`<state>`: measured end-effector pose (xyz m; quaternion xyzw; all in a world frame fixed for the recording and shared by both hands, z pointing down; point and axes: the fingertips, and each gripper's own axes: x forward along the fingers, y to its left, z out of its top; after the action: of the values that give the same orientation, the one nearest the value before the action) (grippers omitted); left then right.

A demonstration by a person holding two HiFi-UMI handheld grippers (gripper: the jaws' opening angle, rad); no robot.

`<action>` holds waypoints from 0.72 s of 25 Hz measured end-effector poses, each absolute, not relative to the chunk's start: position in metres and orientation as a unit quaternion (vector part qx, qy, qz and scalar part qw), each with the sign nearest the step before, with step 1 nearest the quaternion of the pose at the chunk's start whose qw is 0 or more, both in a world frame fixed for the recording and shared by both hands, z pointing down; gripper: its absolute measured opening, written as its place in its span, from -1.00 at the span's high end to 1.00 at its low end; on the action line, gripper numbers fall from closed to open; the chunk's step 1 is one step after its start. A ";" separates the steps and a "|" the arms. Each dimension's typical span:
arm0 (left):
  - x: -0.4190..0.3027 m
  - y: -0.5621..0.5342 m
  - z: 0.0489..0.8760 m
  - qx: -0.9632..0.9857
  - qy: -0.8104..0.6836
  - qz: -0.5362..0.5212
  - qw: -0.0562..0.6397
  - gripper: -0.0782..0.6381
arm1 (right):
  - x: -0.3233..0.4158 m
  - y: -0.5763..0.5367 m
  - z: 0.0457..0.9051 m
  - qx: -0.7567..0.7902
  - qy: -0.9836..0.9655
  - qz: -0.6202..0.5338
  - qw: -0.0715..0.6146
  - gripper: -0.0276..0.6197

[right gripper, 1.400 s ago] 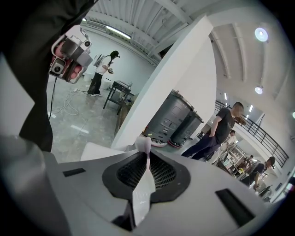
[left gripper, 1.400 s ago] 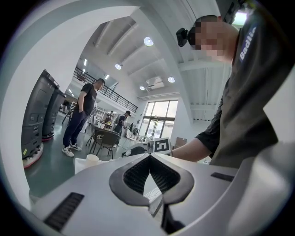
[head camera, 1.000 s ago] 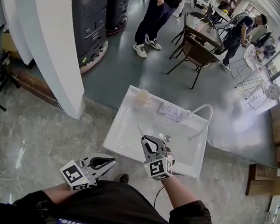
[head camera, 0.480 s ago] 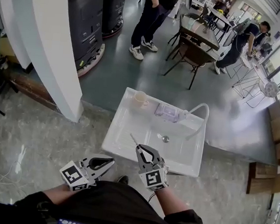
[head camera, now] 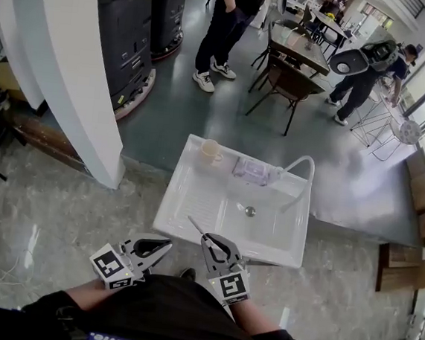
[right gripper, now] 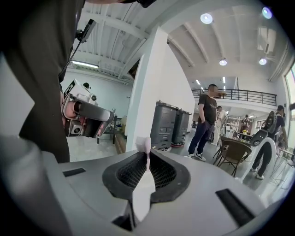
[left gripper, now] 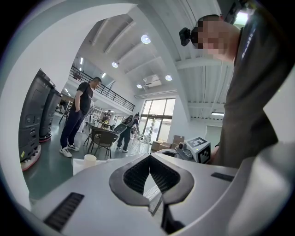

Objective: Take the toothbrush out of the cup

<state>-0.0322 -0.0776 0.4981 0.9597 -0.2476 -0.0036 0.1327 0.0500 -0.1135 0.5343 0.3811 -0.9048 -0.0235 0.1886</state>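
As right tool grips toothbrush, sink, grey floor.

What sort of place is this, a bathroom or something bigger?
Probably an open-plan workplace hall or showroom, not a bathroom: the white rectangular sink stands alone on the floor, near dark café tables with chairs, tall black machines and a railed upper gallery.

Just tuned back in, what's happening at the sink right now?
The person stands at the white sink, a gripper in each hand. The right gripper is shut on the toothbrush, near the sink's front edge and well apart from the cup on the sink's far left corner. The left gripper is shut and empty, beside it over the floor.
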 end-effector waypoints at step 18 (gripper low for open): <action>-0.021 -0.076 0.497 0.964 -0.233 0.011 0.127 0.76 | 0.035 -0.090 0.535 0.360 -0.921 0.028 0.145 0.82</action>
<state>-0.0206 -0.0764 0.4967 0.9641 -0.2329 0.0108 0.1272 0.0346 -0.0904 0.5351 0.3596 -0.9214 0.0285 0.1445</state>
